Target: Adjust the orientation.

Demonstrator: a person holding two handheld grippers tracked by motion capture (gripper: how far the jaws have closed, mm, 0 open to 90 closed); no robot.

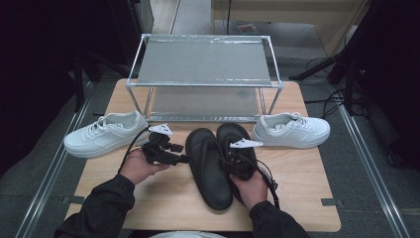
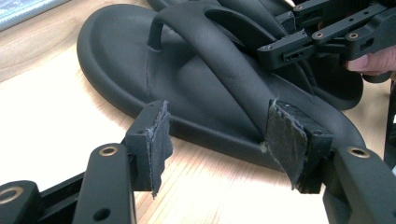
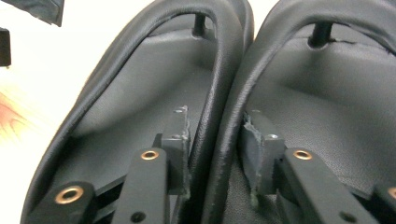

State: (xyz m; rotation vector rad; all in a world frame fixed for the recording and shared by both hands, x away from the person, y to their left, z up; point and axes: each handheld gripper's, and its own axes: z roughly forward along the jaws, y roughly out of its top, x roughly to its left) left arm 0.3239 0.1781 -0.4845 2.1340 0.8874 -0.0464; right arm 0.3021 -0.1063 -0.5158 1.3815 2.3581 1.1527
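Two black flip-flops (image 1: 218, 158) lie side by side on the table (image 1: 307, 198), in front of the metal rack (image 1: 203, 74), between two white sneakers (image 1: 106, 134). Right gripper (image 3: 215, 140): jaws clamped on the two adjoining straps (image 3: 219, 93). Left gripper (image 2: 219, 140): jaws open, straddling the left flip-flop's outer edge, not gripping.

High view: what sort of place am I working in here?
Probably a lab or recording setup, not a home: a wooden table with a bare metal shoe rack, loose cables on grey floor, and dark stands around.
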